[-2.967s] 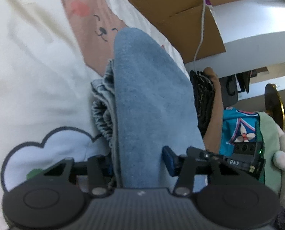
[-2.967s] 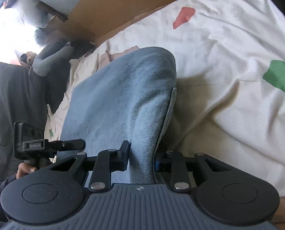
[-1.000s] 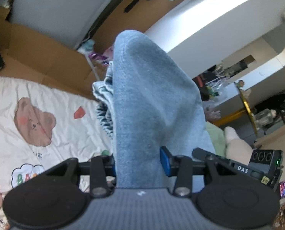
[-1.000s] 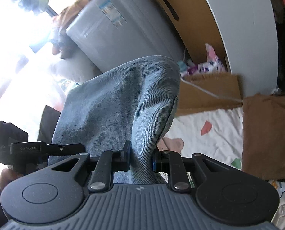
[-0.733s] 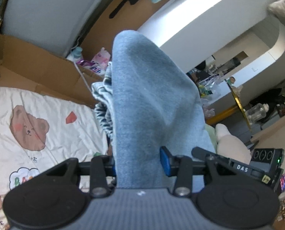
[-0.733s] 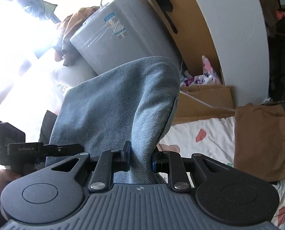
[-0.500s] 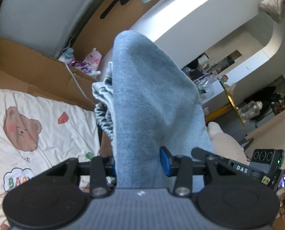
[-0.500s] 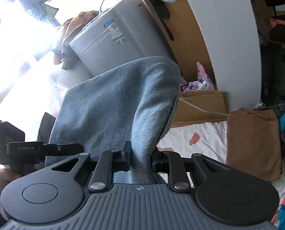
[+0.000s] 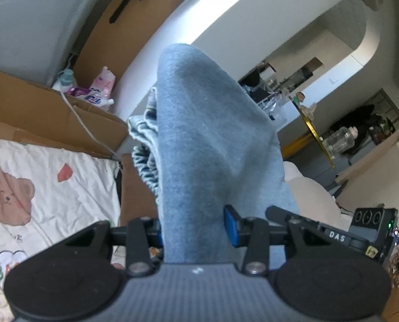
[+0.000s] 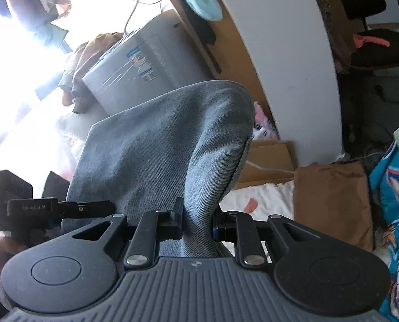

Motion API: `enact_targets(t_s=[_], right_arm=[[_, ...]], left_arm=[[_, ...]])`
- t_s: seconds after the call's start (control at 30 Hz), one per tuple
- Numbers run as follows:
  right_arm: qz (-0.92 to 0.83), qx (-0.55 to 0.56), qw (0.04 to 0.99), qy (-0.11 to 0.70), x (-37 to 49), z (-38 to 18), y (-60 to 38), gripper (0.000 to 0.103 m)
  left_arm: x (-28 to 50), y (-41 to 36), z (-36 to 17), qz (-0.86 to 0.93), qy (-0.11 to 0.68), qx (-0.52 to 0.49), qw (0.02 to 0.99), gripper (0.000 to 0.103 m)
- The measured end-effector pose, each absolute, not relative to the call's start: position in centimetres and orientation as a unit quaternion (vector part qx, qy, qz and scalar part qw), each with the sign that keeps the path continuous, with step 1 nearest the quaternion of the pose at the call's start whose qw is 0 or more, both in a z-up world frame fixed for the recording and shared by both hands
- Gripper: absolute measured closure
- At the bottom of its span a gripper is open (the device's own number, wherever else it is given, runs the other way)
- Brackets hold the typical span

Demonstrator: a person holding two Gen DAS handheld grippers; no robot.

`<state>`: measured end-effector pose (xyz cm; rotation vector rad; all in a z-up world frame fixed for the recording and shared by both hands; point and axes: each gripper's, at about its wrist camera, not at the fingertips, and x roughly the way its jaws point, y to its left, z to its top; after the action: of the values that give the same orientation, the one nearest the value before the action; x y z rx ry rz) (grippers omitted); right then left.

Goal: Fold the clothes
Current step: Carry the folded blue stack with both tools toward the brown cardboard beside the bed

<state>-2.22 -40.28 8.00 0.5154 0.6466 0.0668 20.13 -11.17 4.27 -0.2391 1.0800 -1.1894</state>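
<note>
Both grippers are gripping the same blue denim garment [image 9: 207, 145], which is hanging in the air above the bed sheet [image 9: 38, 177] rather than lying on it. The left gripper [image 9: 194, 232] is clamping a thick bunch of the cloth, its fingers [image 9: 230, 228] standing partly apart around the bulk, with a gathered waistband showing beside the fold. The right gripper [image 10: 198, 221] is pinching a thinner edge, its fingers nearly together. The garment is looking already doubled over, so folding seems partly done. What is left, as I judge it, is laying it down flat, perhaps folding once more, and letting go. A brown garment [image 10: 331, 201] is lying on the sheet nearby.
</note>
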Motion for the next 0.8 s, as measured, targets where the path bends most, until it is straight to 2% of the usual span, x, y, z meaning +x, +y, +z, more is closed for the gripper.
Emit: enact_targets(t_s=[0.4,0.8], right_arm=[[-0.029,0.273,0.918,0.287,-0.7,2.7,-46.5,0.084],[-0.085,0.292,0.913,0.272,2.5,-5.0,-52.2,0.084]], left_arm=[[21.2,-19.0,-1.0,-0.561,0.478,-0.087,0.67,0.06],[23.9,-26.2,-9.5,-0.576,0.491,-0.088,0.647,0.06]])
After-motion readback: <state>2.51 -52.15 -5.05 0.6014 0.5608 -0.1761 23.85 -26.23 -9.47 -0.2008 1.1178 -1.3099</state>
